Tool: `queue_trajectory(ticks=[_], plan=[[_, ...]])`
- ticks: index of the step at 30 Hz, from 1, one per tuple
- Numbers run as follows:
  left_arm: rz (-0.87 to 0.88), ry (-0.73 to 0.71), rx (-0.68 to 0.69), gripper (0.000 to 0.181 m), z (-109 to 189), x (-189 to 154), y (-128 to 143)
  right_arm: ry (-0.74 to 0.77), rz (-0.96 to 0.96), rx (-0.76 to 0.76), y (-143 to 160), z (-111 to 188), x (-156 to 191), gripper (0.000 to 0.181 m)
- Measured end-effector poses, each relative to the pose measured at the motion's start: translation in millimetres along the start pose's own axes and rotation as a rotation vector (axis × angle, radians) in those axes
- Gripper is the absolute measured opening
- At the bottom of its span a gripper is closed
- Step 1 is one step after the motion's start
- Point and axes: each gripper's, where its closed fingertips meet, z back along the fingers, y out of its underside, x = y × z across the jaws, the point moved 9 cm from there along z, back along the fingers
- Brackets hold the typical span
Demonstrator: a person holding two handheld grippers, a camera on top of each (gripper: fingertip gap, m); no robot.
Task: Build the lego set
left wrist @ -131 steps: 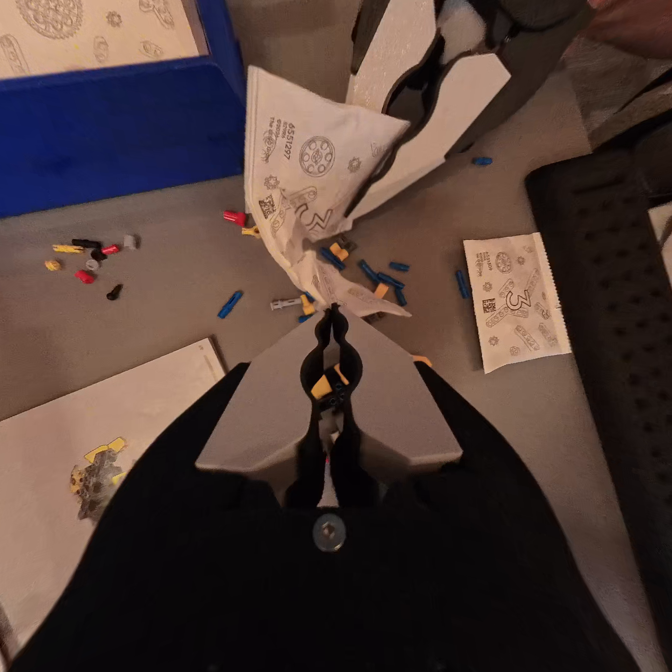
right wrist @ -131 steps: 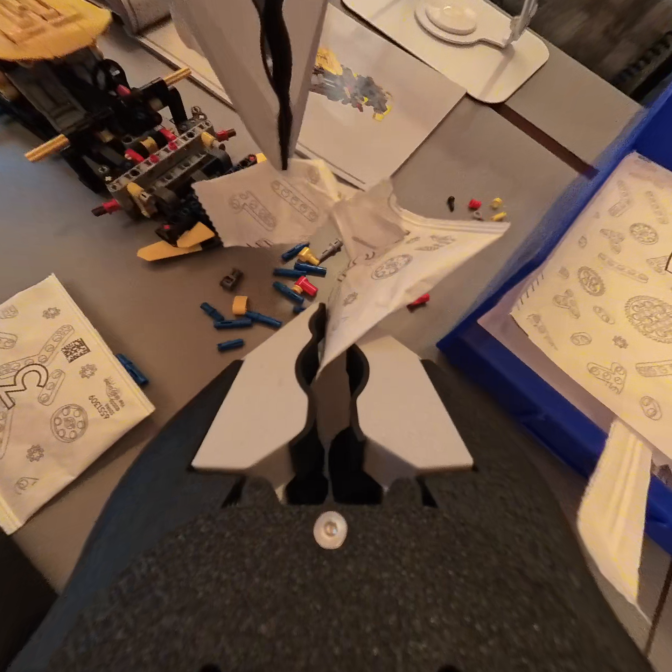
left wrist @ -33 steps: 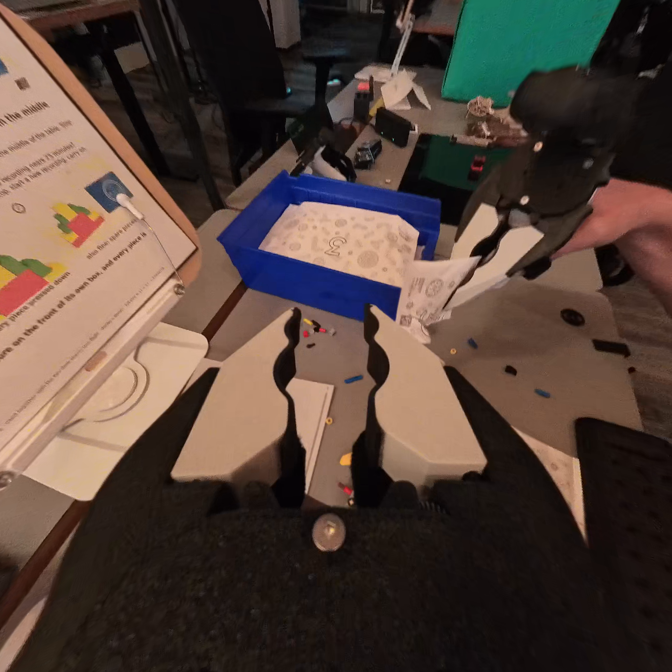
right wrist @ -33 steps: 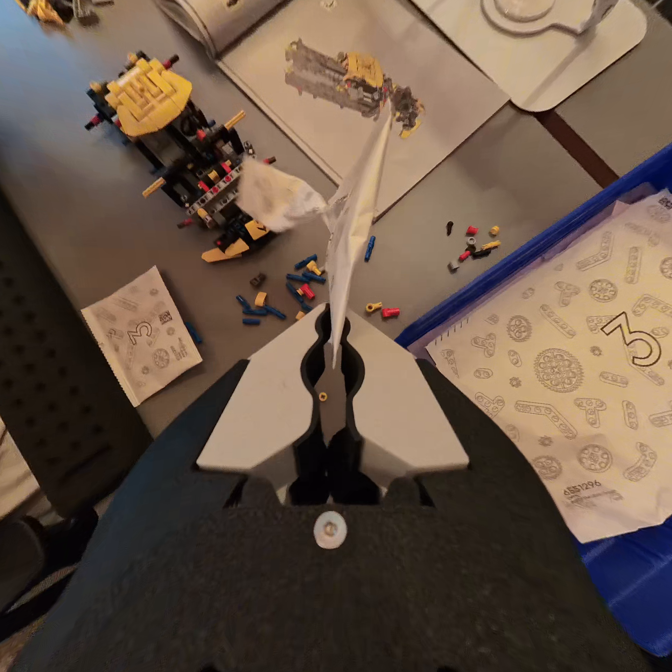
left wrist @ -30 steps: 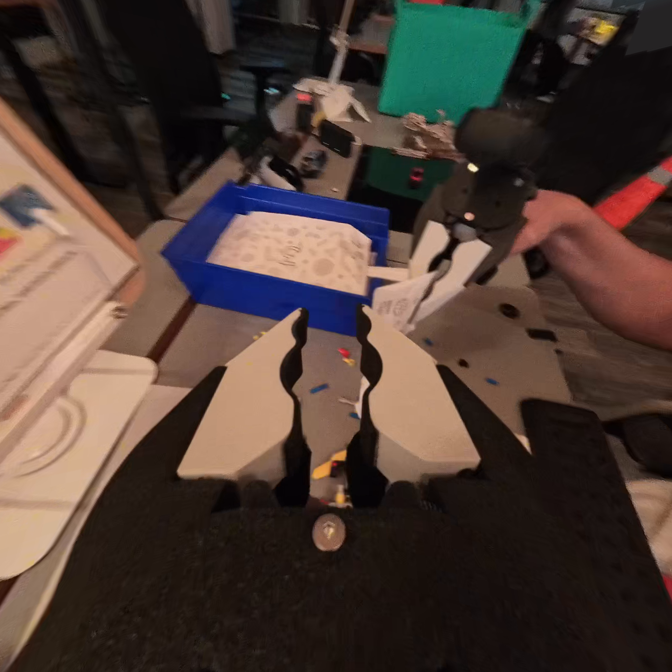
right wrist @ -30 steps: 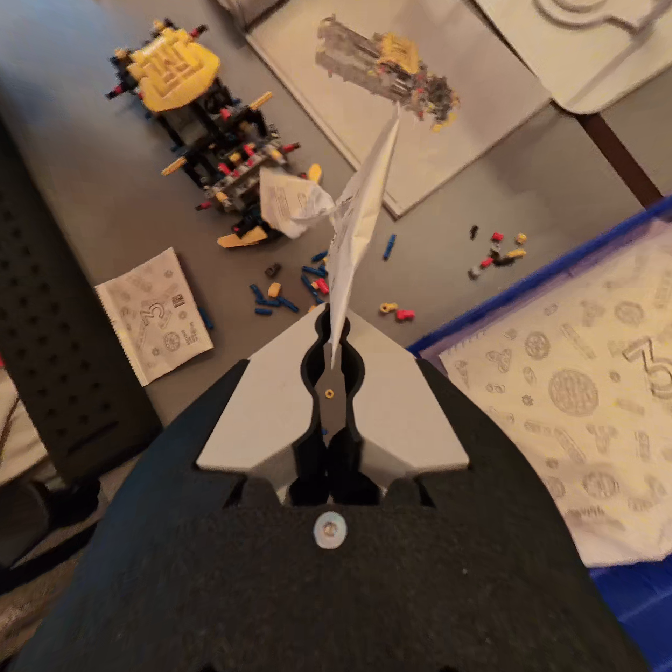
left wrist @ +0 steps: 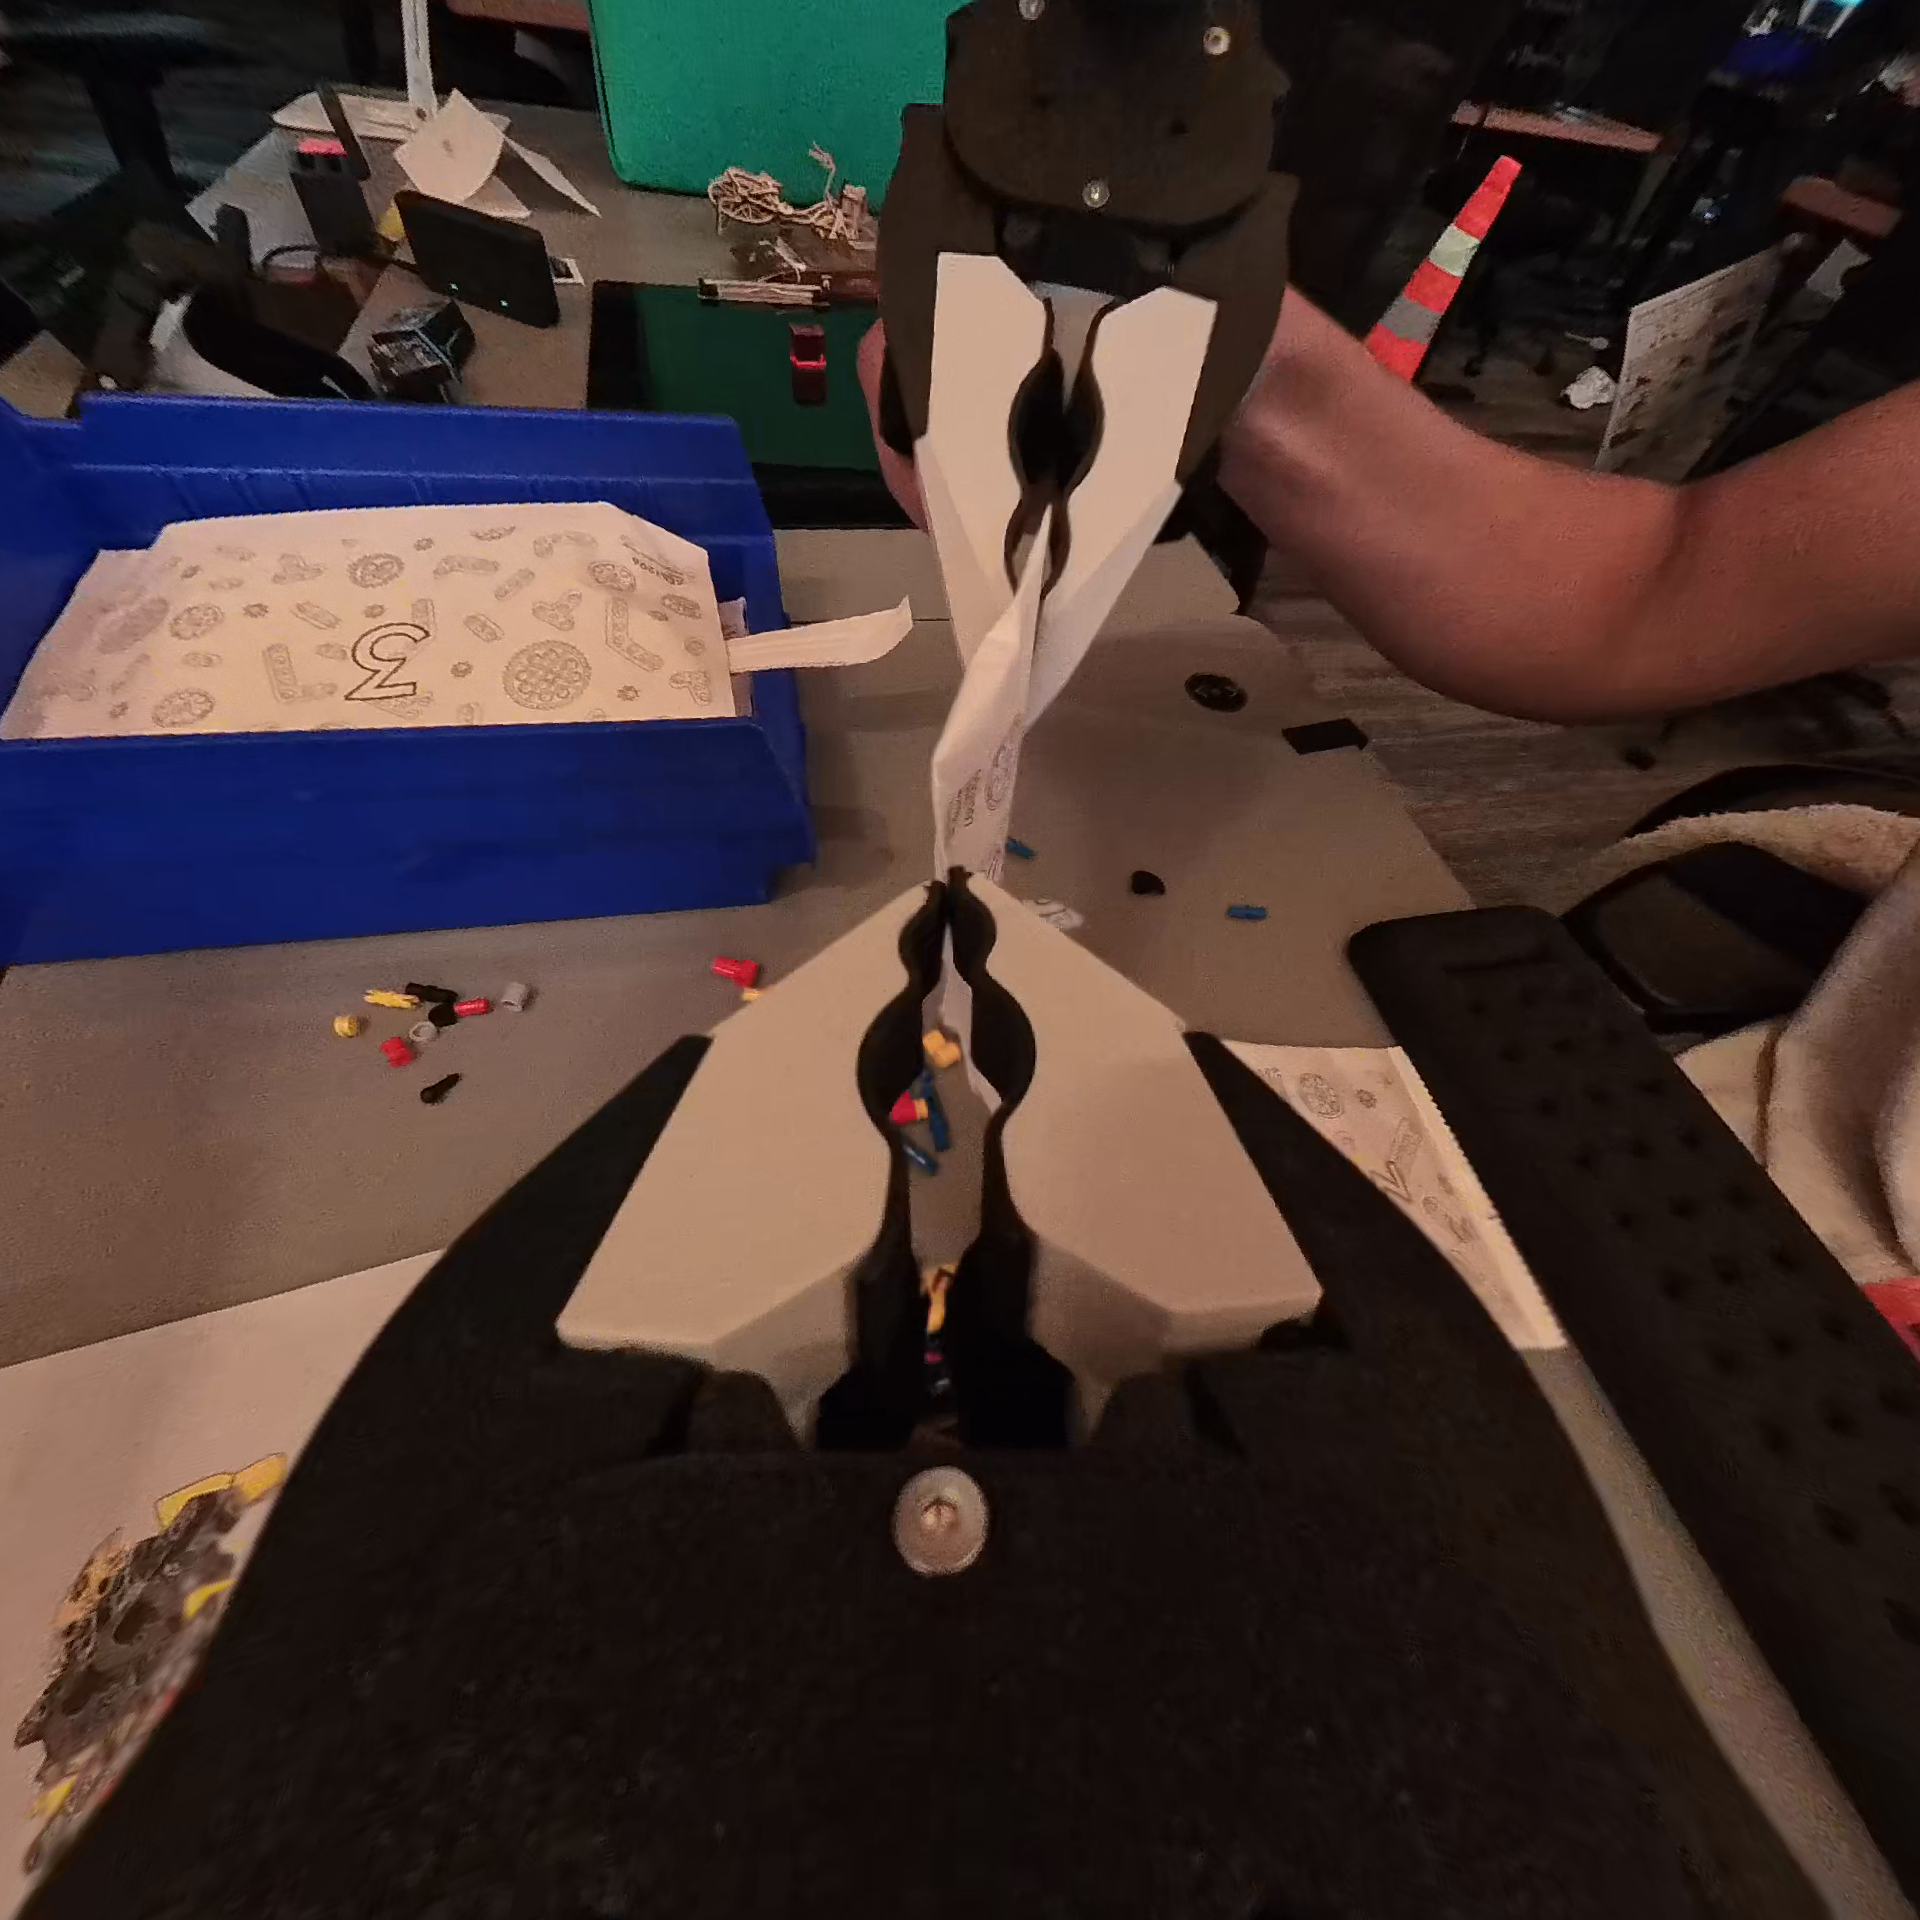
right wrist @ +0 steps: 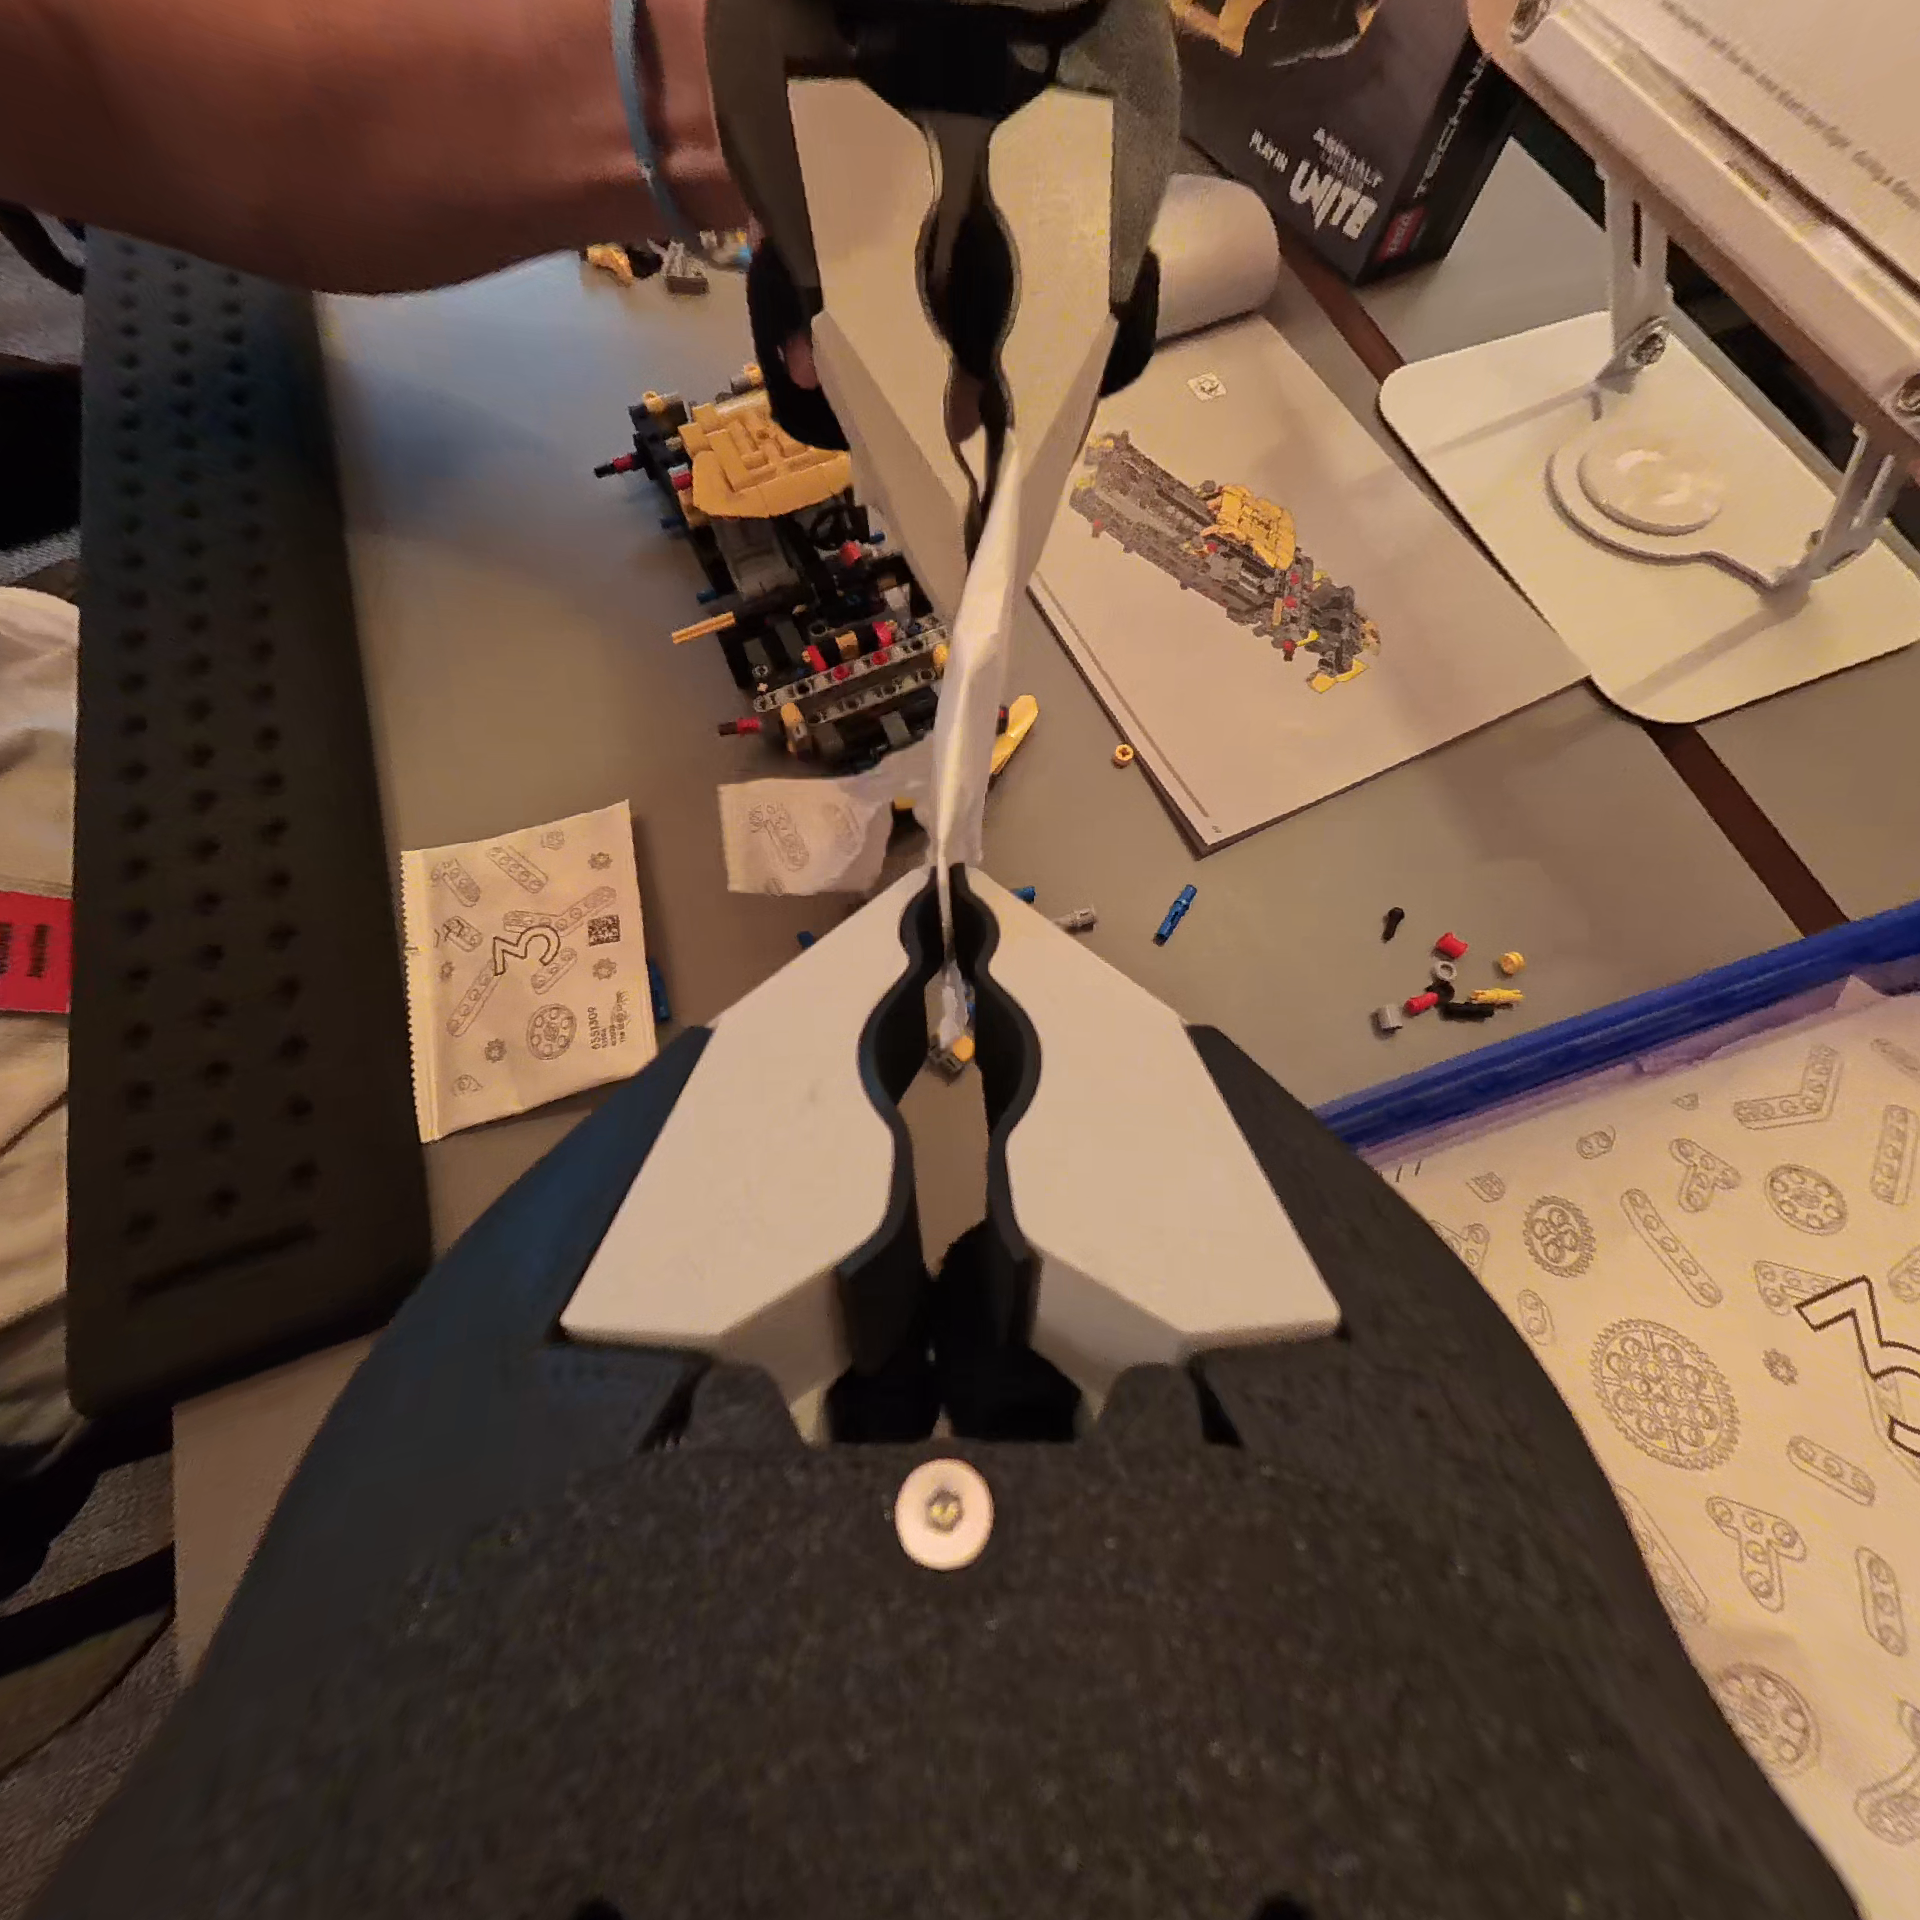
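A white printed paper bag is stretched taut between my two grippers above the grey table. My left gripper is shut on one end of it. My right gripper is shut on the other end of the bag. Each gripper shows facing the other: the right one in the left wrist view, the left one in the right wrist view. The partly built yellow and black lego model stands on the table under the bag. Small loose pieces lie beside the blue bin, and more under my left gripper.
A blue bin holds a large printed bag. The open instruction booklet lies by the model. A flat small bag and a torn bag scrap lie on the table. A black perforated mat borders one side. A white stand base and a dark box stand farther off. The gap from one gripper's tips to the other's is roughly 5 cm.
My left gripper was open and apart from the bag; it has come down and shut on the bag's free end. The right gripper has kept its hold, and the bag is now pulled straight.
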Motion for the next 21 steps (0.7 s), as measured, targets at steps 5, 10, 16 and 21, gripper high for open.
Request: queue_trajectory(ticks=[5, 10, 16, 21], plan=[[-0.018, -0.059, -0.043, 0.0, 11.4, 1.8, -3.0, 0.007, -0.068, -0.22, 3.9, 12.3, -2.4, 0.007], [-0.02, -0.072, -0.011, 0.0, 10.2, 0.9, -0.7, 0.009, -0.08, -0.262, 1.9, 9.6, -3.0, 0.0], [-0.037, -0.084, 0.001, 0.0, 4.5, -2.6, -0.9, 0.056, -0.069, -0.257, -8.7, 6.1, -2.0, 0.0], [-0.006, -0.114, -0.069, 0.0, 12.0, 1.8, -7.8, 0.073, -0.076, -0.279, -10.0, 5.4, -0.1, 0.0]])
